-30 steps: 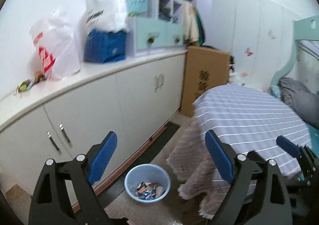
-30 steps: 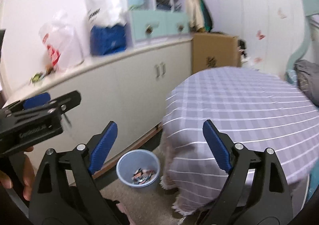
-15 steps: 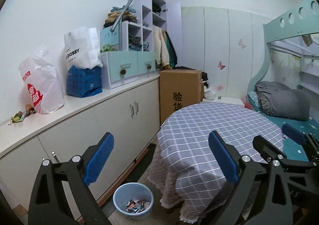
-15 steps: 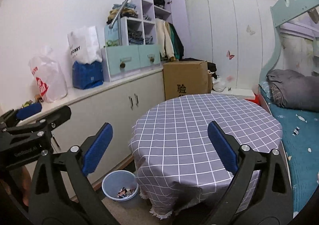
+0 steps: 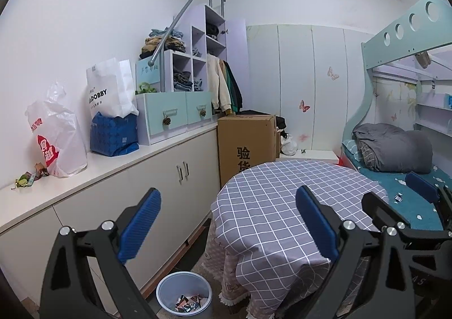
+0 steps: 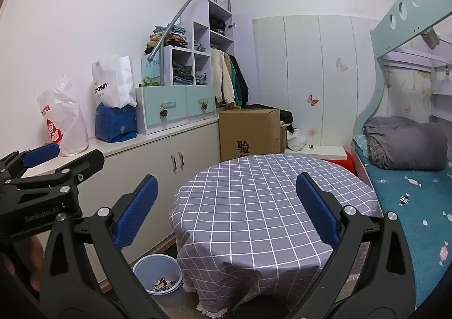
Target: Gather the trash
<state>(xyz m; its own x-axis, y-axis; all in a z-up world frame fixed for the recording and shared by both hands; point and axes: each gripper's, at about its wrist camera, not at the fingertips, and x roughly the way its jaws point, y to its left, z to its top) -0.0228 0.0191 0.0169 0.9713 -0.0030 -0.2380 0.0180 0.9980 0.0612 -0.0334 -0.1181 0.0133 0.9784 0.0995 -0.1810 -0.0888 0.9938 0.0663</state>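
A pale blue bin [image 5: 169, 288] stands on the floor between the white cupboards and the round table, with several crumpled wrappers [image 5: 188, 302] inside. The right wrist view shows the same bin [image 6: 145, 269] and its wrappers [image 6: 163, 283]. A few loose wrappers [image 5: 26, 177] lie on the counter at the far left. My left gripper [image 5: 228, 194] is open and holds nothing, well above the bin. My right gripper [image 6: 226, 179] is open and holds nothing, over the near edge of the table's checked cloth [image 6: 254, 200]. Each gripper shows at the edge of the other's view.
White counter [image 5: 113, 166] along the left wall carries plastic bags [image 5: 56, 140], a blue bag and drawer units. A cardboard box [image 5: 245, 138] stands behind the table. A bunk bed [image 5: 409, 197] with a grey blanket lies to the right. A hand [image 6: 17, 262] grips the left tool.
Both grippers have risen and drawn back from the bin, which now sits low in both views. The table top has come into view. Both sets of jaws stand slightly wider.
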